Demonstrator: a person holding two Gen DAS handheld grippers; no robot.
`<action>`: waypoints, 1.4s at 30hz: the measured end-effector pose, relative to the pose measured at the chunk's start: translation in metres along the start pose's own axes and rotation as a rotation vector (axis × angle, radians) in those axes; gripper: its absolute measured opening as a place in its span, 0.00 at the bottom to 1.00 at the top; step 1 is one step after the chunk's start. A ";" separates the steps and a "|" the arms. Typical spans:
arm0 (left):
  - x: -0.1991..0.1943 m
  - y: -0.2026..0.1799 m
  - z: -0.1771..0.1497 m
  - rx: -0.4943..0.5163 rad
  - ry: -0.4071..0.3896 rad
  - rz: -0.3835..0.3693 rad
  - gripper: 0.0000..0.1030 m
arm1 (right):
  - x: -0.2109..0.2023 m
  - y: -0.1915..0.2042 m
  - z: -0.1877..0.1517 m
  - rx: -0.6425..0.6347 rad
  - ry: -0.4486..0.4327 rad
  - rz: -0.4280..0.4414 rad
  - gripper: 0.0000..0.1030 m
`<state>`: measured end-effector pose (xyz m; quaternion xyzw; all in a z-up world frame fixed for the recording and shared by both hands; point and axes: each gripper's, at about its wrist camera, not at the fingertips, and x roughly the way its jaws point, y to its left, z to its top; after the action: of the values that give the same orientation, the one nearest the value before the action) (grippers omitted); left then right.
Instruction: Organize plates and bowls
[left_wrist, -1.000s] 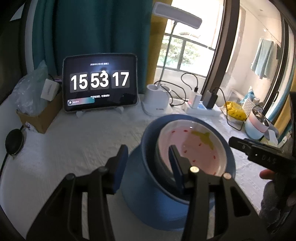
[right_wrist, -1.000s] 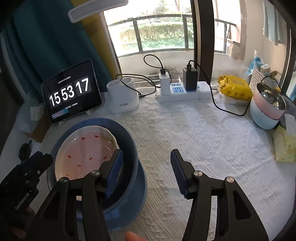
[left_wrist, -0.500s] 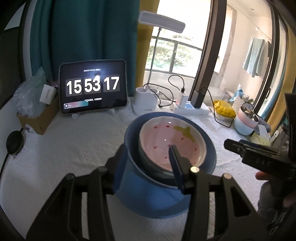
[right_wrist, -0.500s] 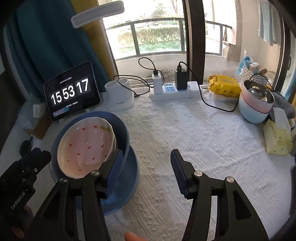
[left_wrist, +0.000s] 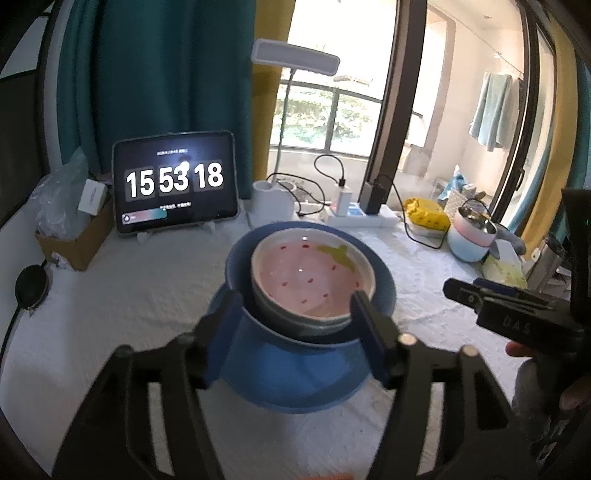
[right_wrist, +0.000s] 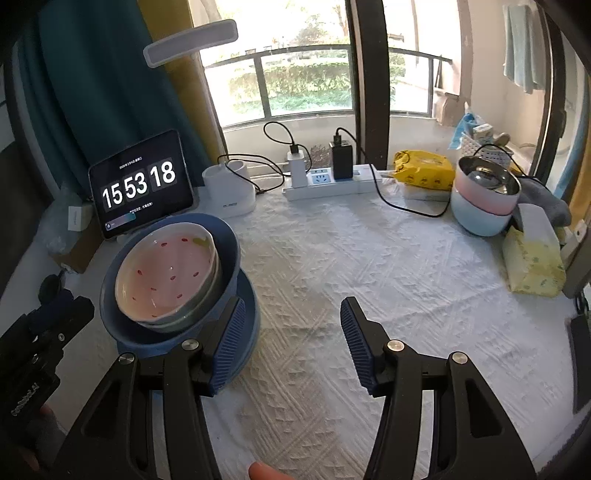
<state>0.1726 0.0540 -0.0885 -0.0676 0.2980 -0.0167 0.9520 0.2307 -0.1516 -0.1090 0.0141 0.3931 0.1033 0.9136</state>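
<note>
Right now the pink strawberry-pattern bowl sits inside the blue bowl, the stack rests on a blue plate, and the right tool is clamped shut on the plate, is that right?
Not quite. The pink strawberry-pattern bowl does sit inside the blue bowl, stacked on the blue plate, but the right tool is open and holds nothing; the right wrist view shows its jaws spread wide beside the stack.

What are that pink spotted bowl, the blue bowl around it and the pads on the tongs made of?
The pink spotted bowl looks like glazed ceramic: it is glossy, with bright glints inside. The blue bowl has a duller, even sheen, so either matte-glazed ceramic or plastic; I cannot tell which. The pads on the right tongs are blue and finely ribbed, probably rubber or soft plastic.
</note>
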 end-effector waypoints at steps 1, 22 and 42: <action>-0.002 -0.001 -0.001 0.002 -0.003 -0.002 0.64 | -0.002 -0.001 -0.001 -0.001 -0.002 -0.001 0.55; -0.066 -0.029 -0.010 0.078 -0.141 -0.015 0.90 | -0.068 -0.011 -0.024 -0.045 -0.130 -0.066 0.55; -0.124 -0.040 -0.006 0.129 -0.287 0.005 0.90 | -0.147 -0.022 -0.036 -0.048 -0.273 -0.102 0.55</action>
<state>0.0680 0.0226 -0.0175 -0.0071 0.1572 -0.0235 0.9873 0.1102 -0.2044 -0.0316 -0.0138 0.2626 0.0635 0.9627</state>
